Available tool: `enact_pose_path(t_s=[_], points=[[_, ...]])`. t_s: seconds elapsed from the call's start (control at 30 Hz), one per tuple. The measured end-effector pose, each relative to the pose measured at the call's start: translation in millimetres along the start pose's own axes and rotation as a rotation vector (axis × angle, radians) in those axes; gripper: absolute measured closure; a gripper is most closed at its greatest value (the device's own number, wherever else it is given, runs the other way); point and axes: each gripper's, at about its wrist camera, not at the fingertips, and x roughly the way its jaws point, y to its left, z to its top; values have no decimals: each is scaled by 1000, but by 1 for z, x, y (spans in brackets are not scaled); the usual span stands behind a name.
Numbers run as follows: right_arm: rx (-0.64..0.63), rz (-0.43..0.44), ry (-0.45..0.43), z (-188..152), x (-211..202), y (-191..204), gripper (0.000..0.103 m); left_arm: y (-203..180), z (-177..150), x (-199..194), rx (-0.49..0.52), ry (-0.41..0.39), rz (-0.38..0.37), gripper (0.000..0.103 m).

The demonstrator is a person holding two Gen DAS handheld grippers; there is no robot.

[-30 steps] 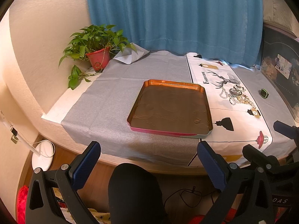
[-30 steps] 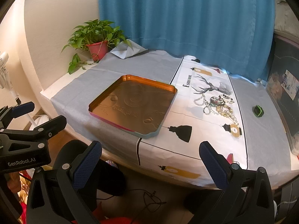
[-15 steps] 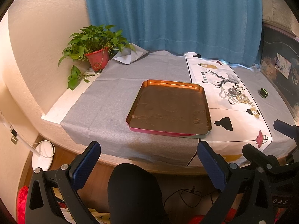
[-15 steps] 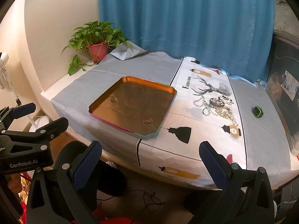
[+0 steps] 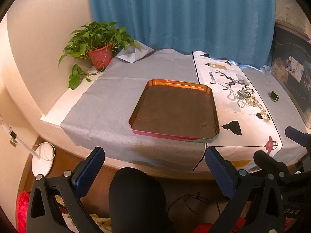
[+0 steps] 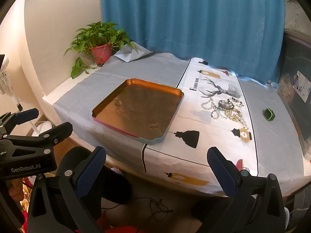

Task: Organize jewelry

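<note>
An empty copper-coloured tray (image 5: 210, 116) (image 6: 176, 104) lies on the table, partly on grey cloth, partly on a white printed cloth. A pile of bead bracelets and necklaces (image 5: 245, 98) (image 6: 225, 107) lies on the white cloth to the tray's right. My left gripper (image 5: 155, 170) is open and empty, held below the table's front edge. My right gripper (image 6: 155, 169) is open and empty, also before the front edge. Each gripper shows at the edge of the other's view.
A potted plant in a red pot (image 5: 100, 57) (image 6: 101, 52) stands at the table's back left corner beside a folded white cloth (image 5: 134, 53). A small black-and-green object (image 5: 274, 96) (image 6: 268, 114) lies right of the jewelry. A blue curtain hangs behind. A dark knee (image 5: 136, 194) is below.
Both views have shifted only slightly; the grippers stay open and nothing on the table has moved.
</note>
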Motion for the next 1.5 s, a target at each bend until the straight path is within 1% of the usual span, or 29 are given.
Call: enact_pose_path(t_s=[0.2,0.33,0.47,0.5,0.63,0.7,0.8,0.87,0.97,1.07,1.13,1.2,1.3,1.43,1.5], points=[[43,2,-5,1,-1,-18,0,-5,12,4,12,37,-30,0],[101,-35,-19,4,-10,-52,0,-16,32,-11,56,17,-53,0],[164,-144,-46,6,-24,-101,0,-34,63,-39,102,-17,-110,0],[184,-174,-51,5,-27,-116,0,-42,75,-51,113,-28,-145,0],[263,-276,-57,0,-34,-171,0,-69,111,-83,126,-70,-222,0],[295,-307,-46,-3,-31,-199,0,-85,134,-98,122,-87,-281,0],[345,-351,-25,-10,-24,-238,0,-102,158,-114,101,-114,-337,0],[378,-376,-13,-15,-20,-261,0,-115,174,-120,94,-155,-355,0],[423,-408,3,-22,-16,-294,0,-131,187,-125,100,-204,-370,0],[448,-431,23,-29,-10,-319,0,-149,199,-117,121,-219,-370,0],[452,-447,31,-31,-7,-328,0,-162,205,-104,133,-198,-362,0],[456,-460,39,-32,-2,-339,0,-173,208,-93,142,-169,-376,0],[470,-465,43,-34,6,-351,0,-192,209,-81,174,-148,-387,0],[489,-462,56,-37,19,-370,0,-210,210,-56,172,-96,-408,0],[489,-462,64,-37,28,-379,0,-220,210,-35,166,-69,-411,0]])
